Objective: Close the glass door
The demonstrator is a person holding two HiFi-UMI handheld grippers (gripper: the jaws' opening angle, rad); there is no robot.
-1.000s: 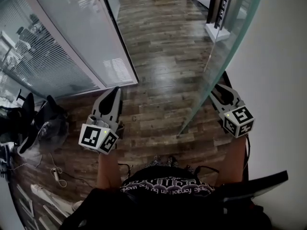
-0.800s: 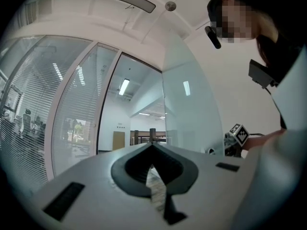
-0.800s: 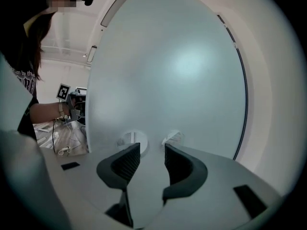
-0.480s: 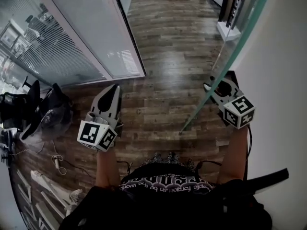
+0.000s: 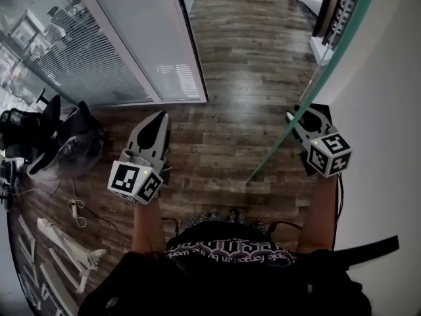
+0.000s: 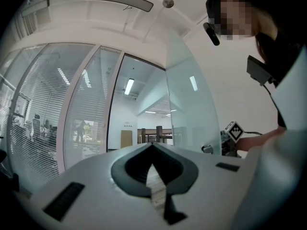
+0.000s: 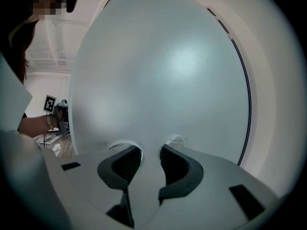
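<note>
Left tongs [image 5: 159, 118] are clenched, the jaw tips meeting with nothing between them. They point level over the wood floor [image 5: 237, 64], well to the left of the door [image 7: 158, 71]. Right tongs [image 5: 297, 116] are released: the jaws stand apart with nothing gripped, though they have just closed in a little. They aim straight at the frosted face of the door, which fills the right gripper view. The jaw tips sit at or just short of the glass (faint reflections of them show on it), and whether they touch it cannot be told. From the head view the door stands open, swung back toward the white wall [image 5: 388, 78] on the right. Its greenish edge runs from near the person's feet up and away to the right, and the right tongs lie against the wall side of that edge. A glass partition [image 5: 99, 51] with blinds stands on the far left.
</note>
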